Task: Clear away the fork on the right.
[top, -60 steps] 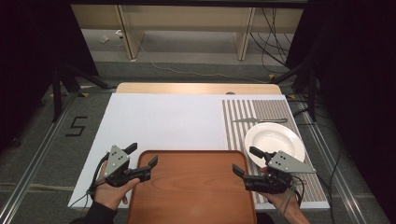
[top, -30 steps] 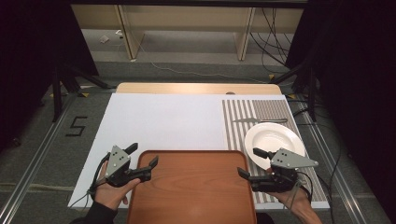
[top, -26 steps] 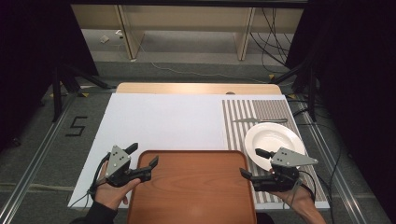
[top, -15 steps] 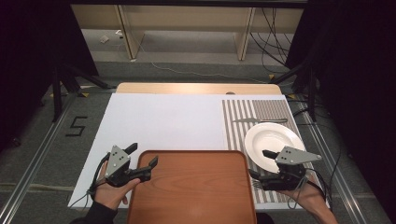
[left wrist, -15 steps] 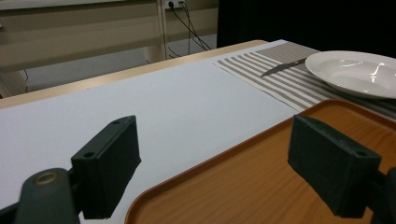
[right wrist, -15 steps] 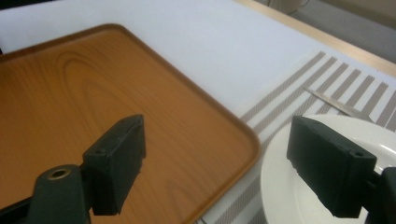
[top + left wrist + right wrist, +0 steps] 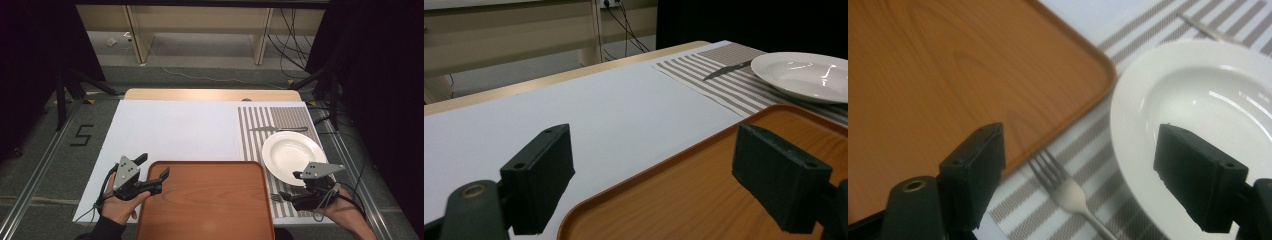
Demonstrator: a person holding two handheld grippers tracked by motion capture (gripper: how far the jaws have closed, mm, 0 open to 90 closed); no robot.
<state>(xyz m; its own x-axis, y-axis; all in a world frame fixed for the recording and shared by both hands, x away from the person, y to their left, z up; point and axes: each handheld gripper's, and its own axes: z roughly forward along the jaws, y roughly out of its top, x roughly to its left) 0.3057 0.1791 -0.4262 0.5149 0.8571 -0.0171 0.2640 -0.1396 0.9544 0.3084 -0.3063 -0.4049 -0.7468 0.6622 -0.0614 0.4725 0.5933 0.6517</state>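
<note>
since the earlier frame the right hand-held gripper [image 7: 289,196] moved right over the fork [image 7: 276,197] beside the plate [image 7: 292,155], jaws closing slightly. left hand-held gripper [image 7: 664,185]: wide open, empty, astride the tray [image 7: 704,200] edge. right gripper view: fork [image 7: 1063,187] lies between open jaws, ungrasped; pickup seems next.

Your widest free lane is the bare white sheet [image 7: 175,132] beyond the tray [image 7: 207,200]. On the striped mat [image 7: 260,135], 2 obstacles crowd the fork [image 7: 1063,187]: the tray's raised rim on 1 side, the plate [image 7: 292,155] just beside it.
</note>
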